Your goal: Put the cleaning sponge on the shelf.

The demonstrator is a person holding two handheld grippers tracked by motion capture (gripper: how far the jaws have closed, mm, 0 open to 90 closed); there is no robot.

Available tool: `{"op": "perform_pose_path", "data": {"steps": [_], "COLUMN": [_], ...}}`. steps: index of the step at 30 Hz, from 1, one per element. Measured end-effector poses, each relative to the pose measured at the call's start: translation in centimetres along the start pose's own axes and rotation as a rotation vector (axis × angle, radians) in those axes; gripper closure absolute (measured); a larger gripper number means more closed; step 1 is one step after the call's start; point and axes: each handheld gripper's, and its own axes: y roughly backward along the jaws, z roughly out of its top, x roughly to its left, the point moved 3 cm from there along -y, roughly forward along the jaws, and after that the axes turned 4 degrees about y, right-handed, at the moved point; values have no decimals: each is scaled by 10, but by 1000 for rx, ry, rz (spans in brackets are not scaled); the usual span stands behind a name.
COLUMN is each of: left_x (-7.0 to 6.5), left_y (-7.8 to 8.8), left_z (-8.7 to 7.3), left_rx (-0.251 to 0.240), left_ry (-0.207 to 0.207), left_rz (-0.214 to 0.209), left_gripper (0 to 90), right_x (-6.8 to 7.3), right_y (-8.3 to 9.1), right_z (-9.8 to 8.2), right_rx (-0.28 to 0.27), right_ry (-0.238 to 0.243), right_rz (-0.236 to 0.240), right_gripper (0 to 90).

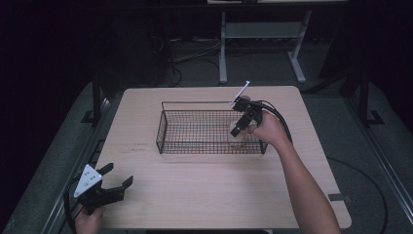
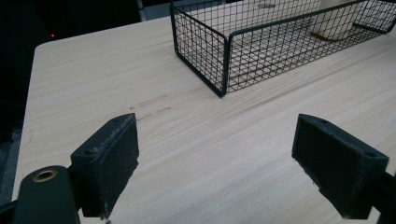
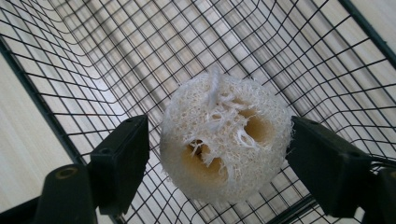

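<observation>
A pale, round loofah sponge (image 3: 224, 140) rests on the floor of a black wire basket (image 3: 116, 60) at the basket's right end. My right gripper (image 3: 218, 128) reaches down into the basket with its jaws either side of the sponge. The right jaw touches the sponge and a narrow gap shows at the left jaw. In the high view the right gripper (image 1: 239, 132) hangs over the loofah (image 1: 238, 138) inside the basket (image 1: 195, 103). My left gripper (image 1: 119, 174) stands open and empty at the table's near left corner.
The wooden table (image 1: 204, 185) carries the basket at its middle back. From the left gripper (image 2: 215, 154) the basket's near corner (image 2: 224, 60) lies ahead, with the loofah (image 2: 334, 25) at its far end. A desk frame (image 1: 224, 48) stands beyond the table.
</observation>
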Motion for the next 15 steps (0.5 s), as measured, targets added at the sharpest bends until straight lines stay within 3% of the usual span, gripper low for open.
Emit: {"op": "perform_pose_path", "data": {"steps": [15], "left_x": [0], "left_y": [-1], "left_z": [-1], "left_rx": [10], "left_ry": [-2], "left_rz": [0], "left_gripper": [139], "right_x": [1], "right_y": [16], "right_z": [-8], "right_rx": [-29], "right_ry": [9], "right_rz": [0], "right_gripper": [209]}}
